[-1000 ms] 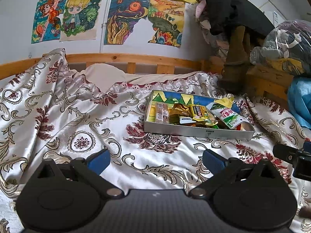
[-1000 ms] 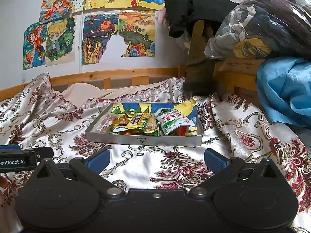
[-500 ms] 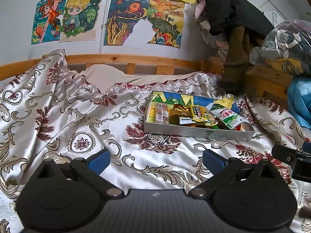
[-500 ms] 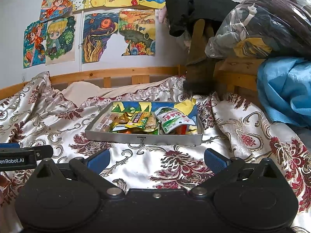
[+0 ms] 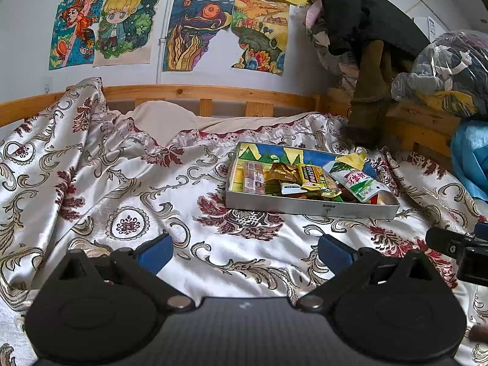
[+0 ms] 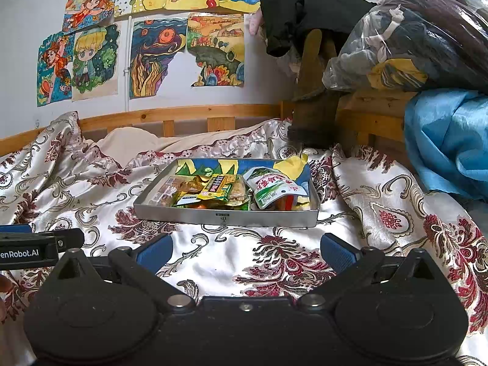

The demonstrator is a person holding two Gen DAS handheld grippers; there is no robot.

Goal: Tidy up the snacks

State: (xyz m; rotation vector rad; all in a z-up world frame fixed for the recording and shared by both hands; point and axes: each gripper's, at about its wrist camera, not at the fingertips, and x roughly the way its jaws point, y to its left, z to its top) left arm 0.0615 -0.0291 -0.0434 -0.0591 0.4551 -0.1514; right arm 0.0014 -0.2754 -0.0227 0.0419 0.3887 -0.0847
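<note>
Jaws of both grippers wide apart, empty, above bedspread (image 5: pixel 244 244).

We see a silver tray (image 6: pixel 225 217), a cream bedspread (image 6: pixel 350 189) with maroon floral scrolls, and a green-and-white snack pouch (image 6: pixel 271 189).

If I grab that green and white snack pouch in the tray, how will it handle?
The green and white pouch looks like soft film, so probably floppy and light. Its glossy surface may slip. It leans on other packets in the metal tray, so lifting could shift them.
</note>
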